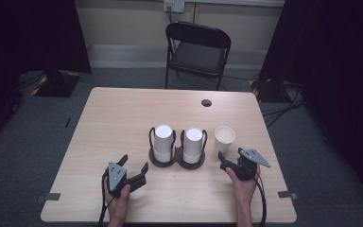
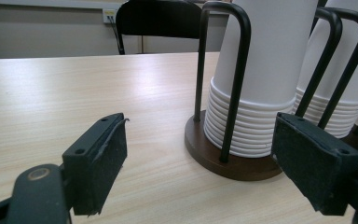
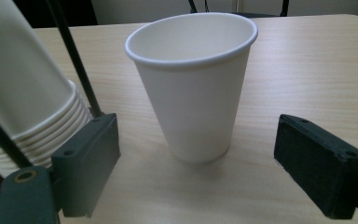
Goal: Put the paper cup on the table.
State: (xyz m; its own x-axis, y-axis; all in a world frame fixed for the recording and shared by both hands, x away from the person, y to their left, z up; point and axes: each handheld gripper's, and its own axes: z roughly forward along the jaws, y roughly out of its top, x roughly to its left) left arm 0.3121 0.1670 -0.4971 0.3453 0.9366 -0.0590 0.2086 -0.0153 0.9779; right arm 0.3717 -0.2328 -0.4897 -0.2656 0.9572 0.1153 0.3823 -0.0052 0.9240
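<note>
cup upright, just ahead of right tongs, untouched

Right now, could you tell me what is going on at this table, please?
A person holds a gripper in each hand. The right gripper, jaws open, faces a single upright paper cup without touching it. The left gripper, also open, sits near the holder carrying two stacks of upside-down cups. Nothing is grasped yet.

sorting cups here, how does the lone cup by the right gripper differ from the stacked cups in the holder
The lone cup stands upright, mouth open, bare on the table; the stacked cups sit upside down, nested, in a wire holder. The lone cup is single; the stacked cups are many. Both are plain white paper.
</note>
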